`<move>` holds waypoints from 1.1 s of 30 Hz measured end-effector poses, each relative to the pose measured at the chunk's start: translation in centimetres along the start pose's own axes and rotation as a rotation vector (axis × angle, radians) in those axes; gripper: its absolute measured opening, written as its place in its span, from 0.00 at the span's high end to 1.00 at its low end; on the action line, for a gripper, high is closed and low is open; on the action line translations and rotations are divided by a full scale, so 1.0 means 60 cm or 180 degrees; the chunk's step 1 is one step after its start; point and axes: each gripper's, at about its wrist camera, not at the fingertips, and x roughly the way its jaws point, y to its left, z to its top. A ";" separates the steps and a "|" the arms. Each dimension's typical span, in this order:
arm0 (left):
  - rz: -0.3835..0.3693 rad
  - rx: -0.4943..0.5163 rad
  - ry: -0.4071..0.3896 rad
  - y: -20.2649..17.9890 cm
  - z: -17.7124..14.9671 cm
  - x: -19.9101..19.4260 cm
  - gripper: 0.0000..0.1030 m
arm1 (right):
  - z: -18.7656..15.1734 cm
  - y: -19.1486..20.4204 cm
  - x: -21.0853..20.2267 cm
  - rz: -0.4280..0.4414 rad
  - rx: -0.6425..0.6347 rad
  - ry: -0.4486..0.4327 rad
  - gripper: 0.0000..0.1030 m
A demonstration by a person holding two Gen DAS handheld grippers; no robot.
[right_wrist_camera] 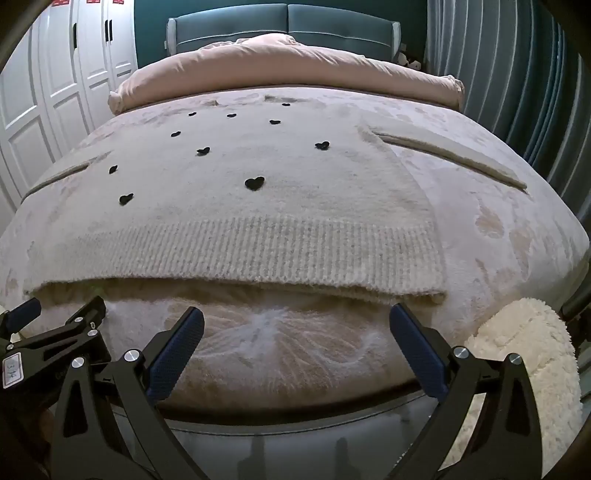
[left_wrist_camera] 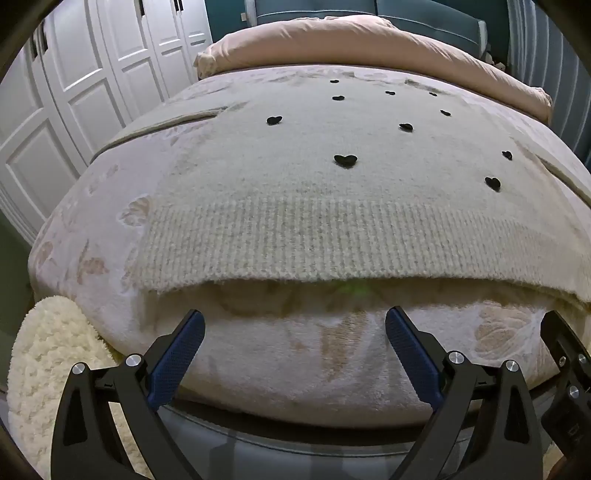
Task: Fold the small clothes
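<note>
This is a home bedroom: a bed (right_wrist_camera: pixel 517 236) with padded headboard (right_wrist_camera: pixel 284 26), rolled duvet (right_wrist_camera: pixel 288 70), and white wardrobe doors (right_wrist_camera: pixel 55 74).

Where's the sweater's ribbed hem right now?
In both wrist views the hem lies along the bed's near edge, just beyond the open left claw and right claw, untouched by either.

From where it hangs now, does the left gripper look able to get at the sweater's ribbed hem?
Probably yes. The left gripper is open and empty, just short of the ribbed hem of the sweater, with only bare bed cover between. The right gripper sits off to its side, not across that path.
</note>
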 end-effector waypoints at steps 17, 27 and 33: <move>-0.0027 0.0158 -0.0104 -0.019 0.002 -0.008 0.07 | 0.007 0.024 0.009 -0.0021 -0.0170 0.0010 0.05; -0.0037 0.0161 -0.0102 -0.018 0.000 -0.010 0.07 | 0.007 0.025 0.009 -0.0002 -0.0158 0.0029 0.05; -0.0038 0.0164 -0.0080 -0.015 -0.008 -0.012 0.07 | 0.003 0.025 0.009 0.0019 -0.0155 0.0051 0.05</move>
